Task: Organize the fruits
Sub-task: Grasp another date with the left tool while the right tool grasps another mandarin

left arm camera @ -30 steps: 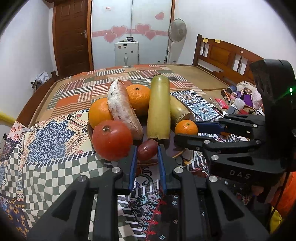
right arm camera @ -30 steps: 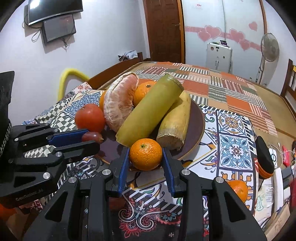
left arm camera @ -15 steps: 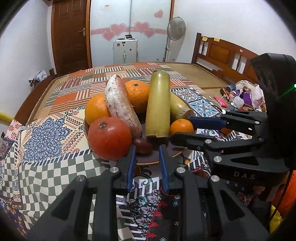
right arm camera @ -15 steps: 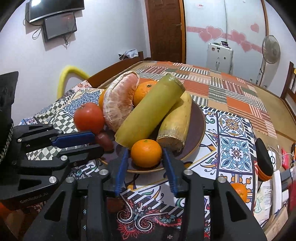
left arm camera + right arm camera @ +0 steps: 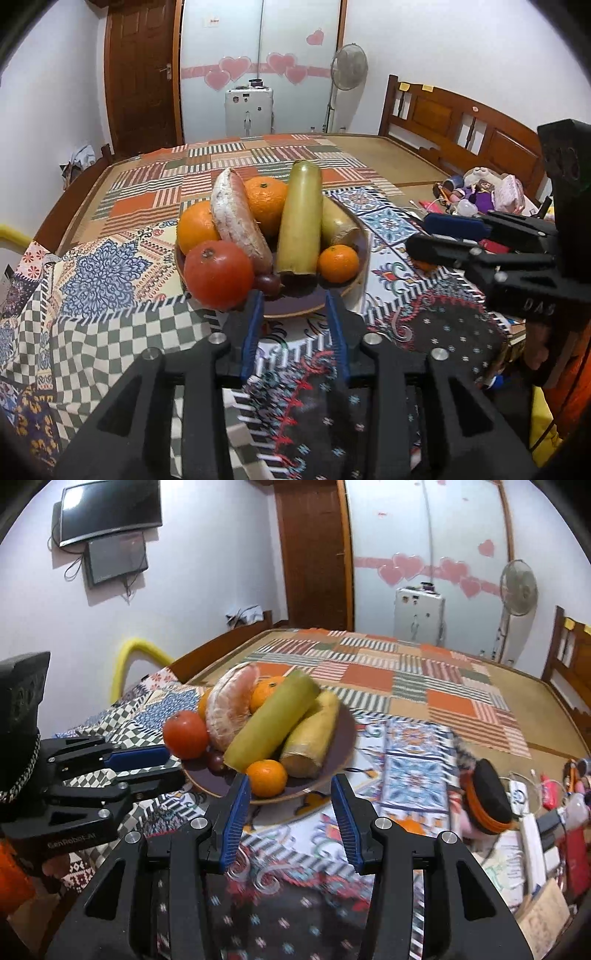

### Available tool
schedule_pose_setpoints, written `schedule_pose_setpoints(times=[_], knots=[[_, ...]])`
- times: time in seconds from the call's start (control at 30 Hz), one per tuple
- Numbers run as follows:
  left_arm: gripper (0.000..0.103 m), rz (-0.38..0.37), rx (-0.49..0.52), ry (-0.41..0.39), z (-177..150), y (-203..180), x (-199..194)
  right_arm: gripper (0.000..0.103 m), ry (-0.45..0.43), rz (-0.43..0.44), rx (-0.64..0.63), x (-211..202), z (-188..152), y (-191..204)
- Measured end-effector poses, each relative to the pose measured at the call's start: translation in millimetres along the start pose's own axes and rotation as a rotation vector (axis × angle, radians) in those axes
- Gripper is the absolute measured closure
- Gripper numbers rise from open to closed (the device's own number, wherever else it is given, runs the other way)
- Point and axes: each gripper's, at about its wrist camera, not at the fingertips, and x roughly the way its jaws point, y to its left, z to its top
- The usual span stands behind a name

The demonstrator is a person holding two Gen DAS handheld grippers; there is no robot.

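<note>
Both grippers have let go and pulled back from the brown round plate (image 5: pixel 364 254) of fruit on the patchwork-covered bed.

Left wrist view: the left gripper (image 5: pixel 295 314) is empty, its blue-padded jaws opening just short of the plate's near rim. The small dark-red grape-like fruit (image 5: pixel 267 282) it pinched a second ago now lies on the plate, between the big red tomato-like fruit (image 5: pixel 218 273) and the cut end of the long yellow-green cane (image 5: pixel 299 218). The small orange mandarin (image 5: pixel 338 263) sits at the plate's near right rim. The right gripper (image 5: pixel 417 234) shows at the right edge, side-on.

Right wrist view: the right gripper (image 5: pixel 290 805) stands spread with nothing between its pads; the mandarin (image 5: pixel 266 777) it earlier clasped rests on the plate's near rim, clear of both pads, beside the paler yellow cane piece (image 5: pixel 312 740). The left gripper (image 5: pixel 159 764) hangs near the plate's left rim.

With both pieces released onto the plate, these two placements look finished. Another orange fruit (image 5: pixel 412 825) lies on the bedspread near the bed's right edge, likely a next candidate.
</note>
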Motion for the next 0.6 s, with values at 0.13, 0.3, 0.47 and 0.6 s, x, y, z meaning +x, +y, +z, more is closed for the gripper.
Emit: schedule_pose_setpoints(times=[0.13, 0.3, 0.47, 0.6], knots=[[0.062, -0.020, 0.001, 0.013, -6, -12, -1, 0.061, 0.001, -0.054, 0.006, -15, -10, -11], [0.062, -0.045, 0.018, 0.057, -16, -30, 12, 0.061, 0.016, -0.082, 0.033, -22, -23, -26], [0.062, -0.062, 0.025, 0.104, -24, -43, 28, 0.061, 0.037, -0.081, 0.066, -20, -34, -37], [0.062, -0.072, 0.009, 0.134, -25, -45, 38, 0.061, 0.056, -0.084, 0.069, -15, -44, -43]])
